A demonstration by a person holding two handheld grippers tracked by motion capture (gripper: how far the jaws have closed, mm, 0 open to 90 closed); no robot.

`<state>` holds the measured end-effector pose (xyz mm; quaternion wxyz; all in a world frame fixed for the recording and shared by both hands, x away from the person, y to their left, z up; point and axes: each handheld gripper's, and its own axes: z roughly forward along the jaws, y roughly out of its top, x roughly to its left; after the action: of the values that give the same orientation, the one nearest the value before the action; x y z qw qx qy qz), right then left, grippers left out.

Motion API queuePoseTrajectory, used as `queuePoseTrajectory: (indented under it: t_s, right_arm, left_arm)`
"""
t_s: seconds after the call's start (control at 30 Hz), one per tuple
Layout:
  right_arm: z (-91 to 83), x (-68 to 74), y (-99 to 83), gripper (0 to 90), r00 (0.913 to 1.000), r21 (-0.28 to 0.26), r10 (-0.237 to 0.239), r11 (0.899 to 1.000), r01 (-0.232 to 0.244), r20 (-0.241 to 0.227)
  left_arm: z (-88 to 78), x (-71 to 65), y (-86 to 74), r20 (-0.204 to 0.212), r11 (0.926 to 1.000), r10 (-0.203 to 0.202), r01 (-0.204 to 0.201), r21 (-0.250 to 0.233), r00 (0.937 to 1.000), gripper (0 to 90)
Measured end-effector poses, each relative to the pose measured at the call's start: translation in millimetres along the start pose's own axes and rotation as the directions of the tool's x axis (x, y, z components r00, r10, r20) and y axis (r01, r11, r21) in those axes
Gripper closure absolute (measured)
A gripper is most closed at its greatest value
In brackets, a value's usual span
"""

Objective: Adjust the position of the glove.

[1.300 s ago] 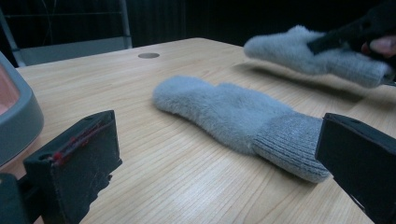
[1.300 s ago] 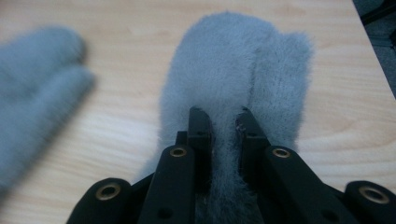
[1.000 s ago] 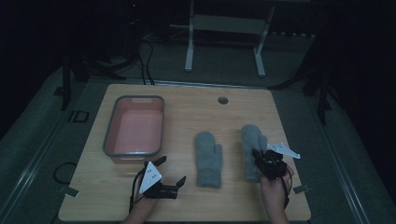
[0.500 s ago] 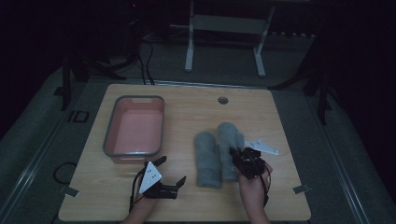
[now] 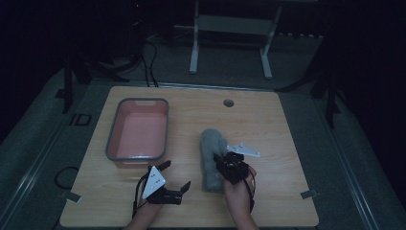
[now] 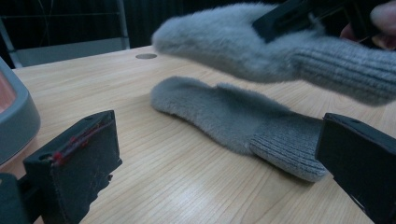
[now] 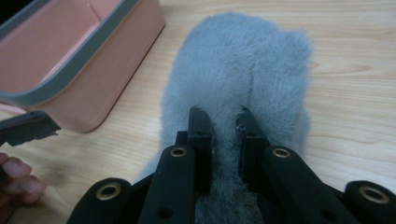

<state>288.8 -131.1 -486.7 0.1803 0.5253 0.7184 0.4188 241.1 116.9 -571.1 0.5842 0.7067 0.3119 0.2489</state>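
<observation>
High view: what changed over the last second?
The right gripper, shut on a fluffy grey mitten, carried it leftward from the table's right side until it hangs above the second grey mitten lying on the wooden table. It held the mitten throughout. The left gripper, jaws open, and the pink tray with the grey rim stayed put.
</observation>
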Motion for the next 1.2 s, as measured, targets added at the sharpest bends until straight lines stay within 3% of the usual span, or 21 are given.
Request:
queuePoseTrajectory:
  t_s: [0.23,0.47,0.53,0.73,0.77,0.83,0.93,1.03,1.1,1.13,1.17,1.2]
  right_arm:
    - [24.9,-1.3,-16.2,79.2,0.9993,0.055,-0.004,0.998,0.002,0.037]
    - [36.7,-3.2,-24.8,75.5,0.9995,0.077,0.023,0.997,-0.025,0.022]
    - [39.5,-3.8,-26.7,70.8,0.9994,0.080,0.031,0.996,-0.032,0.014]
    - [29.8,-6.6,-20.4,60.2,0.9984,0.067,0.050,0.997,-0.048,-0.026]
    - [25.0,-9.8,-16.4,52.7,0.9979,0.056,0.029,0.998,-0.025,-0.058]
    - [23.0,-12.6,-15.1,50.7,0.9973,0.048,0.020,0.999,-0.017,-0.070]
    - [17.8,-25.4,-11.8,42.4,0.9950,0.046,-0.045,0.998,0.050,-0.089]
    - [10.3,-38.3,-8.8,42.5,0.9926,0.039,-0.057,0.997,0.061,-0.108]
    - [4.9,-45.8,-7.0,32.6,0.9912,0.036,-0.038,0.998,0.043,-0.127]
    - [2.9,-48.4,-6.3,26.8,0.9912,0.039,-0.041,0.998,0.046,-0.125]
    - [2.9,-48.4,-6.3,26.8,0.9912,0.039,-0.041,0.998,0.046,-0.125]
    - [1.8,-50.7,-6.0,20.4,0.9894,0.034,-0.052,0.998,0.057,-0.136]
  left_arm:
    - [0.1,0.1,0.0,-0.002,1.0000,-0.003,0.003,0.001,1.0000,0.2]
    - [0.4,-0.4,0.1,-0.011,1.0000,0.000,0.000,0.003,0.9999,0.2]
    - [0.4,-0.4,0.1,-0.011,1.0000,0.000,0.000,0.003,0.9999,0.2]
    - [1.4,-1.5,0.5,-0.027,0.9999,0.007,-0.007,0.010,0.9996,0.2]
    - [1.4,-1.2,0.5,-0.030,0.9999,0.004,-0.003,0.011,0.9996,0.2]
    - [1.5,-0.9,0.6,-0.065,0.9999,0.001,0.000,0.014,0.9979,0.2]
    - [1.1,0.0,0.5,-0.073,0.9999,-0.008,0.009,0.011,0.9973,0.2]
    - [0.3,0.4,0.5,-0.090,0.9998,0.001,0.001,0.019,0.9960,0.2]
    - [0.5,0.7,0.5,-0.095,0.9998,-0.003,0.005,0.019,0.9955,0.2]
    - [1.0,1.0,0.9,-0.112,0.9995,0.001,0.002,0.030,0.9938,0.2]
    - [1.4,1.4,1.1,-0.132,0.9992,0.002,0.003,0.040,0.9912,0.2]
    - [1.7,2.4,1.7,-0.178,0.9978,0.007,0.004,0.066,0.9840,0.2]
